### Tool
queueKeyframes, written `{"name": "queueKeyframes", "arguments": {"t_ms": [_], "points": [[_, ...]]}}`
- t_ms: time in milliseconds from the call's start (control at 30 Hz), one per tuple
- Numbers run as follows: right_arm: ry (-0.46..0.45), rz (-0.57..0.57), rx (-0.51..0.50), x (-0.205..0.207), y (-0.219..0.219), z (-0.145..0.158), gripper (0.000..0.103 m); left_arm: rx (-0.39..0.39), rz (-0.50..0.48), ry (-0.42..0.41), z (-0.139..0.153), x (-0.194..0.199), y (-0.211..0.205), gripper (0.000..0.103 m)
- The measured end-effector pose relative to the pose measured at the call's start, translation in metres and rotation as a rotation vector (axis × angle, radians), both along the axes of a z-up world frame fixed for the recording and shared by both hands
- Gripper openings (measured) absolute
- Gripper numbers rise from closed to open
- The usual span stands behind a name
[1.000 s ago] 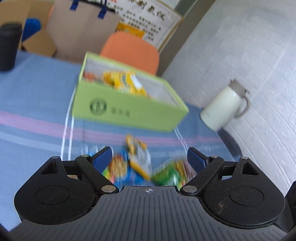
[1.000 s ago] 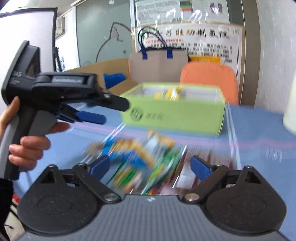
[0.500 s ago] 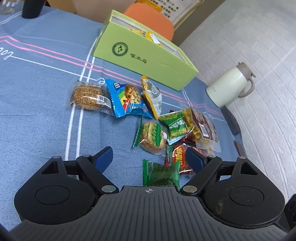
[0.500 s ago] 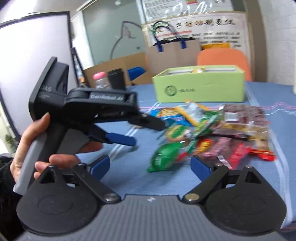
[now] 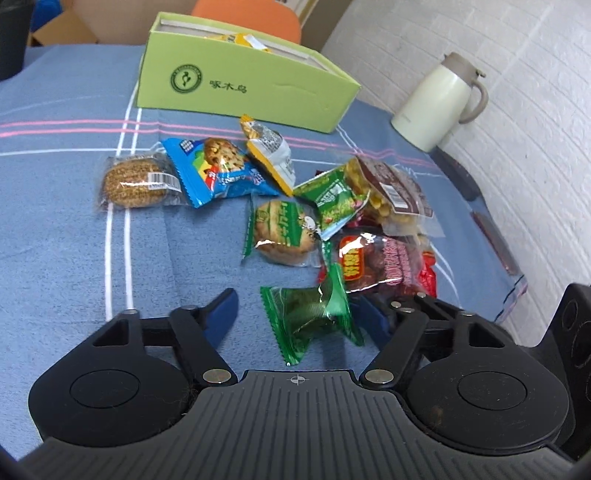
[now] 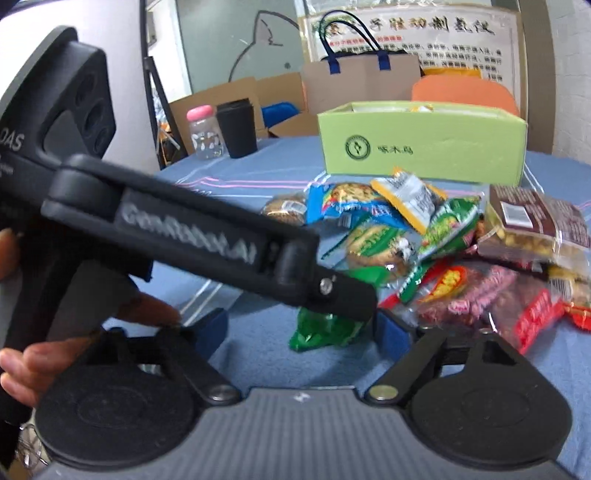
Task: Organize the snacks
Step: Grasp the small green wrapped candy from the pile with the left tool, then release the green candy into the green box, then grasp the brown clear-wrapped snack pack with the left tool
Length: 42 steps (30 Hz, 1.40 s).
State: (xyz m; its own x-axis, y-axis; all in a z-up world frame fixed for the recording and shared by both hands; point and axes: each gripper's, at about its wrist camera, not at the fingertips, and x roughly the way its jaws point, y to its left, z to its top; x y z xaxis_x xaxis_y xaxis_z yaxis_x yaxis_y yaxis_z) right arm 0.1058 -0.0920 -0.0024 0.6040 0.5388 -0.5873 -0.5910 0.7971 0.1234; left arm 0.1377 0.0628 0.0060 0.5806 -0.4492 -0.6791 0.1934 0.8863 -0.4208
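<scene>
The snack packets [image 5: 295, 206] lie scattered on the tablecloth [image 5: 55, 221] before the box [image 5: 240, 85] — more packets sit in it. A jug [image 5: 436, 103] stands right of the box (apart from it); a cup [image 6: 236, 129] and jar [image 6: 203, 133] stand to its left — a chair [image 5: 251, 14] behind.

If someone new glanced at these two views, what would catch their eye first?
Probably the bright heap of wrapped snacks strewn on the blue cloth, in front of the lime-green box. Next, the left gripper, its jaws just closing around a green packet, without clearly pressing it.
</scene>
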Motion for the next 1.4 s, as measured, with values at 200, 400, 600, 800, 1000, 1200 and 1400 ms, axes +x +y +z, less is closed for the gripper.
{"name": "queueKeyframes", "arguments": {"t_ms": [200, 400, 600, 800, 1000, 1200, 1400], "points": [[0.018, -0.001, 0.006, 0.013, -0.004, 0.007, 0.053, -0.08, -0.019, 0.011, 0.0, 0.005, 0.01, 0.016], [-0.097, 0.0, -0.007, 0.033, -0.007, 0.045, 0.054, -0.114, -0.02, -0.077, 0.039, 0.024, 0.006, 0.016], [-0.226, 0.002, -0.082, 0.11, -0.009, 0.082, 0.055, -0.109, -0.022, -0.169, 0.083, 0.099, -0.003, 0.016], [-0.207, -0.012, -0.098, 0.233, -0.021, 0.102, 0.055, -0.099, 0.019, -0.193, 0.106, 0.218, -0.015, 0.016], [-0.092, -0.015, -0.043, 0.314, -0.03, 0.079, 0.062, -0.049, 0.048, -0.145, 0.087, 0.294, -0.021, 0.026], [-0.163, -0.069, 0.054, 0.286, -0.07, 0.093, 0.086, -0.103, 0.079, -0.244, 0.097, 0.263, 0.003, 0.062], [-0.205, -0.119, 0.071, 0.195, -0.103, 0.1, 0.093, -0.116, 0.06, -0.302, 0.104, 0.181, 0.006, 0.073]]}}
